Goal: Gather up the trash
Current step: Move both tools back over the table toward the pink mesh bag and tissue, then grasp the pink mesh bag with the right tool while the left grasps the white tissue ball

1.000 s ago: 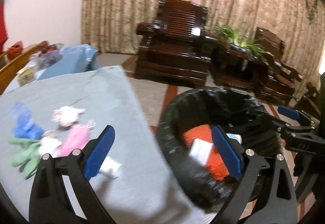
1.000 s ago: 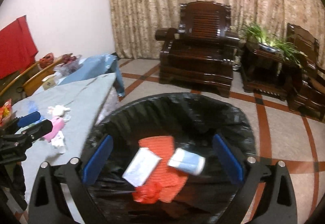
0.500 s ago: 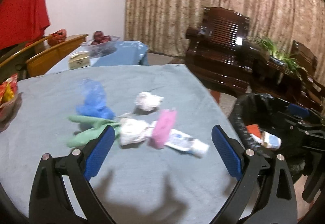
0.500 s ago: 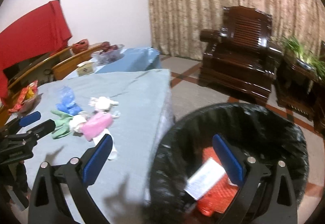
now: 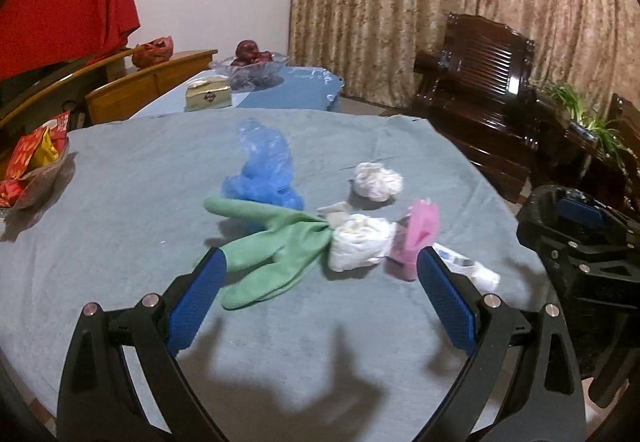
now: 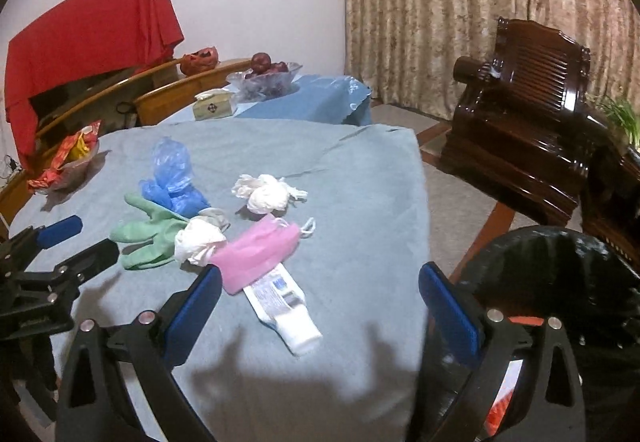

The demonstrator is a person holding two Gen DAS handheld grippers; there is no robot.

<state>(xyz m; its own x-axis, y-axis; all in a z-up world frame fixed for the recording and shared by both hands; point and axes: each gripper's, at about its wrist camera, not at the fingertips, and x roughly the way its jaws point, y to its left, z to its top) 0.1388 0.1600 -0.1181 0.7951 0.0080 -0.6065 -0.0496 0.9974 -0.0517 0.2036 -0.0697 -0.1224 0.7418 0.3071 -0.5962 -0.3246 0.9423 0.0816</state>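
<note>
We find the trash clustered mid-bench on the grey cloth: a green glove, a crumpled white wad touching its cuff, a pink mask overlapping a white tube, a second white wad and a blue plastic bag beyond. The left tongs hover empty, jaws wide apart, just short of the glove and wad. The right tongs are likewise spread and empty, with the tube lying between their tips. A black-lined bin stands off the bench's right edge.
</note>
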